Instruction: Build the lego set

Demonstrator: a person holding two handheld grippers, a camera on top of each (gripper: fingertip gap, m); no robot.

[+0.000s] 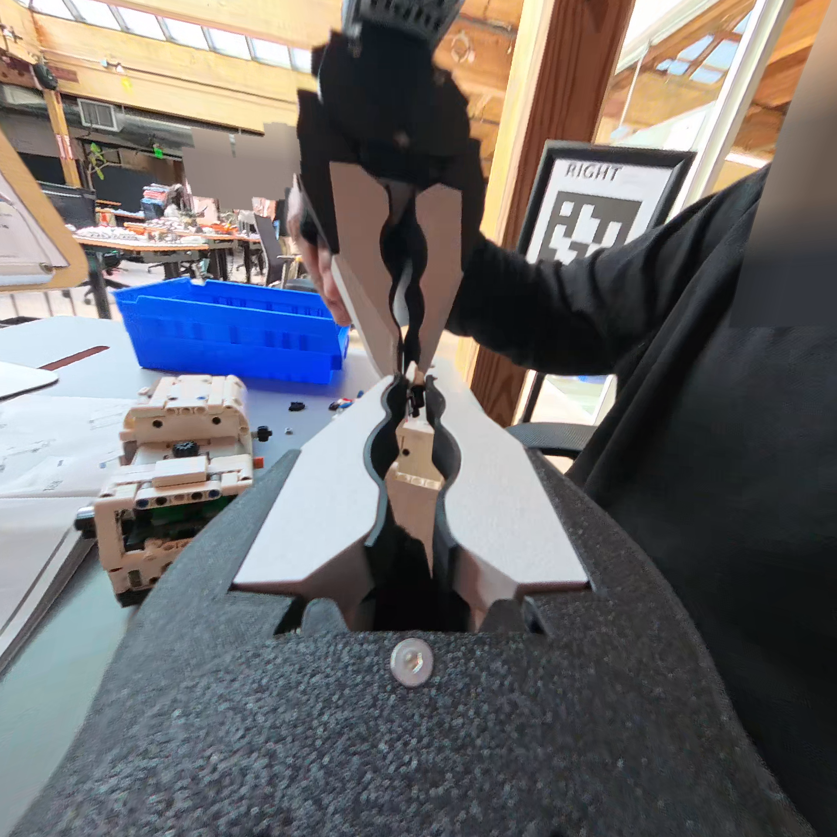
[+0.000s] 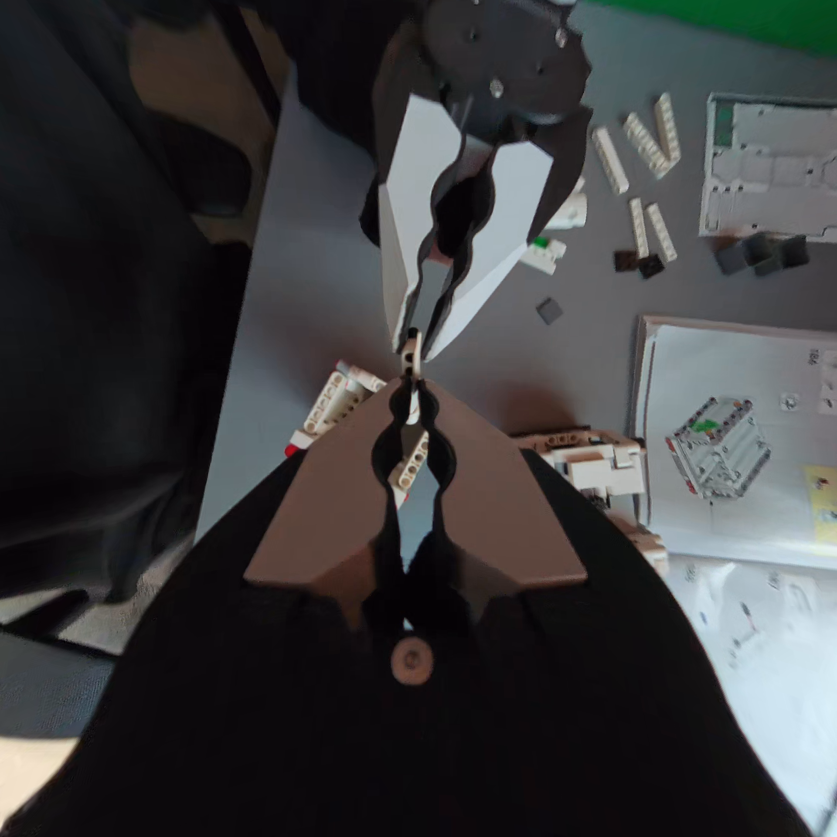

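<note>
A small white beam [image 2: 410, 358] with a black pin [image 2: 412, 334] hangs in the air above the grey table [image 2: 475, 362], held from both ends. My right gripper [image 2: 413, 385] is shut on its near end. My left gripper [image 2: 410, 346] comes from the far side and is shut on its other end. In the left wrist view, my left gripper [image 1: 411, 390] meets my right gripper [image 1: 410, 369] tip to tip, with the white beam [image 1: 414, 376] pinched between them. A white piece [image 1: 414, 453] shows through the gap between the left fingers; I cannot tell whether it is held.
The partly built white model [image 1: 176, 475] stands left of my left gripper, beside the open instruction booklet [image 2: 724, 430]. A blue bin [image 1: 226, 330] stands behind. A white beam assembly [image 2: 335, 407], loose white beams [image 2: 634, 149], dark tiles [image 2: 761, 258] and a white panel [image 2: 770, 167] lie around. Left and right tips are no more than a few centimetres apart.
</note>
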